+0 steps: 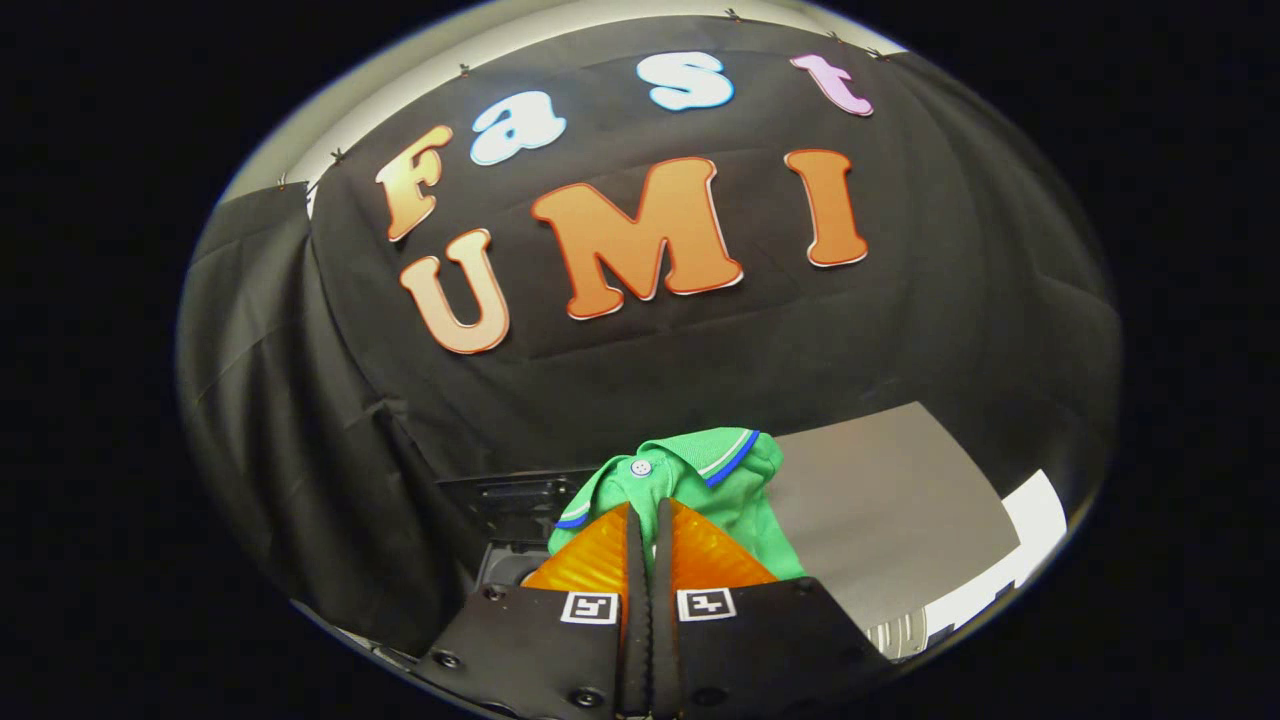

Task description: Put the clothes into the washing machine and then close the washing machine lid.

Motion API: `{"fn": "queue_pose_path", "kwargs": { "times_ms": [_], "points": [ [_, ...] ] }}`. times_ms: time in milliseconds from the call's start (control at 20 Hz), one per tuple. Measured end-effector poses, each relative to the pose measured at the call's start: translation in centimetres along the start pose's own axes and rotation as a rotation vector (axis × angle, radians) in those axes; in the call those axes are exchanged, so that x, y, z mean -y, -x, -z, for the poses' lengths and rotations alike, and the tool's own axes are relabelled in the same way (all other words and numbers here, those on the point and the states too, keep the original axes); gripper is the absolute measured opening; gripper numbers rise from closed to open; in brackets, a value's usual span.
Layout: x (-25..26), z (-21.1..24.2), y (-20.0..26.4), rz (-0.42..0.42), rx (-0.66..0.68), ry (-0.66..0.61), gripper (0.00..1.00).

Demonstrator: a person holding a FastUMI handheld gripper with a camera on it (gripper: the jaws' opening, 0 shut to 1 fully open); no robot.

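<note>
**Green shirt pinched at the fingertips, lifted before the black cloth**

Nearest: gripper [646,512] fingers pressed together, clamped on a fold of the green shirt [700,480] — ribbed pads either side of a thin seam. Soft knit polo, bunched and hanging just ahead of the fingers; white button on the collar, blue and white trim along the collar edge. Behind the shirt, to one side, a flat grey matte panel [890,500], tilted, smooth. On the other side, low, a dark moulded plastic part [510,500] with a rounded opening beneath — too dim to tell more. Farthest: black cloth wall [300,400], draped, creased.
</note>
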State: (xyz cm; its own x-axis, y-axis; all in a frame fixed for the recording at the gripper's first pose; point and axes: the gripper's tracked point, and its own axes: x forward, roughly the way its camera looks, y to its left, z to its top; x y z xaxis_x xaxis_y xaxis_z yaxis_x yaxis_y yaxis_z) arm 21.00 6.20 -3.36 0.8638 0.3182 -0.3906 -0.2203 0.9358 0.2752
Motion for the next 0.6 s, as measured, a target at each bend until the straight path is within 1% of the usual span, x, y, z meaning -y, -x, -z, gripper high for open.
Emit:
{"fn": "queue_pose_path", "kwargs": {
  "times_ms": [350,450,600],
  "points": [
    [-11.5,1.0,-1.4,-0.137,0.012,0.037,0.08],
    [-14.2,2.0,-2.8,-0.174,-0.004,0.04,0.08],
    [-17.7,4.8,-5.8,-0.218,-0.045,0.045,0.08]
  ]
}}
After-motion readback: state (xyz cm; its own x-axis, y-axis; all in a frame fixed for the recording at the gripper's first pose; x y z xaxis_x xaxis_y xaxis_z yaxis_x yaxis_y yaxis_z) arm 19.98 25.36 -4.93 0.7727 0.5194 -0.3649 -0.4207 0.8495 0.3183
